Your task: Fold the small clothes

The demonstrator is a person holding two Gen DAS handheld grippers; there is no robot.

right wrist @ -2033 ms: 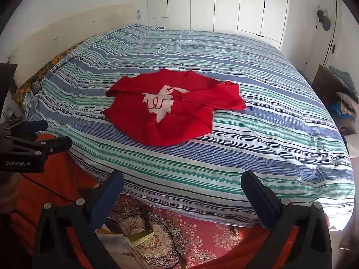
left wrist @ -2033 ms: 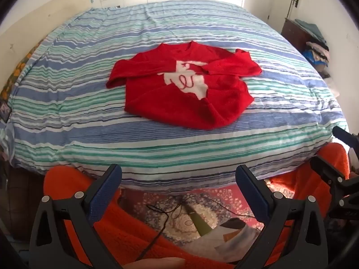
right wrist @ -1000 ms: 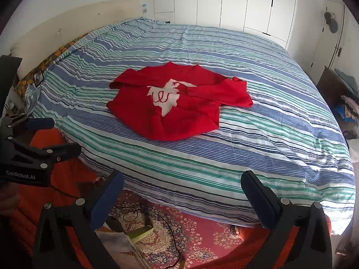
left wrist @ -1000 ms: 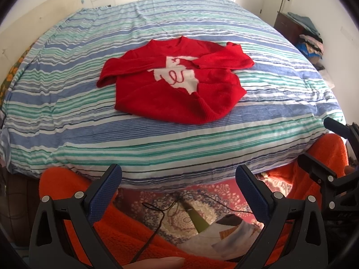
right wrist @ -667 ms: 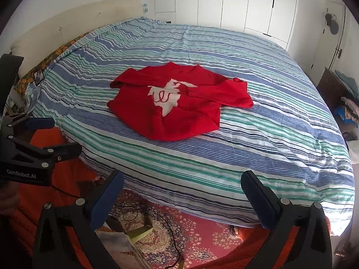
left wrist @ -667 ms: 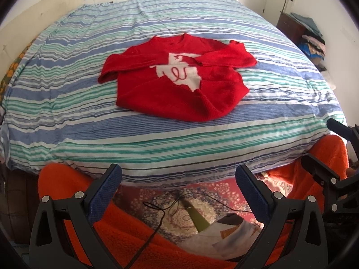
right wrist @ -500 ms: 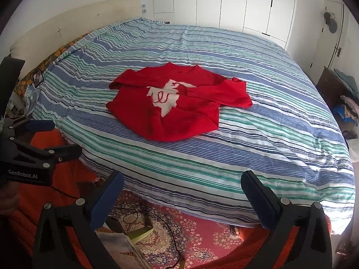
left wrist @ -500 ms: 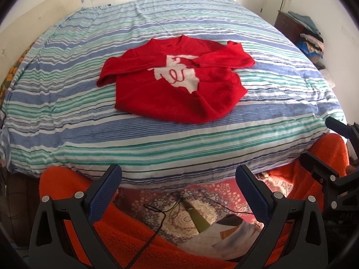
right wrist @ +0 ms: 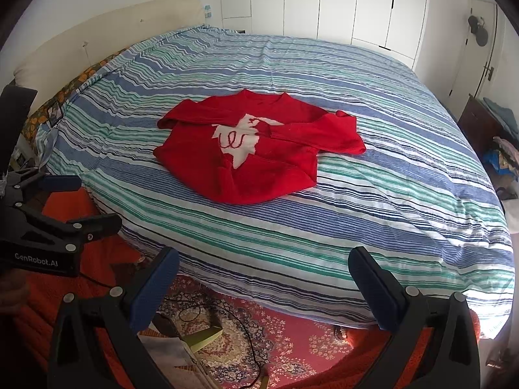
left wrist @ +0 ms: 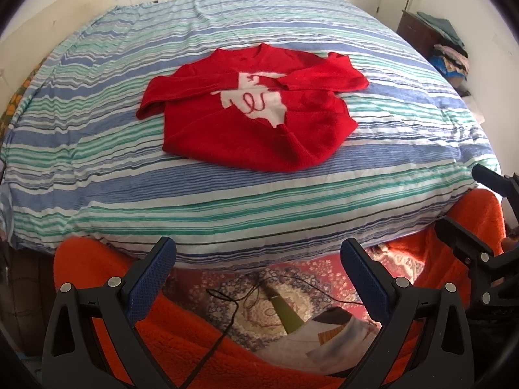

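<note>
A small red sweater (left wrist: 256, 116) (right wrist: 259, 149) with a white motif lies on the striped bed cover (left wrist: 227, 201) (right wrist: 373, 201), its sleeves crossed over the chest. My left gripper (left wrist: 258, 259) hangs open below the bed's near edge, well short of the sweater and holding nothing. My right gripper (right wrist: 263, 267) is open too, just off the bed's near edge, with nothing between its fingers. Each gripper shows at the side of the other's view: the right one (left wrist: 480, 223) and the left one (right wrist: 84, 201).
An orange fleece (left wrist: 181, 334) covers the person's legs below the grippers. A patterned red rug (right wrist: 292, 340) with a black cable (left wrist: 240, 295) and papers lies on the floor. A headboard (right wrist: 97, 39) is at the left, wardrobes (right wrist: 324, 3) behind, a dresser with clothes (left wrist: 431, 42) at the right.
Both views have shifted only slightly, with the sweater wandering a little in frame. The sweater itself has not moved and both grippers stay open.
</note>
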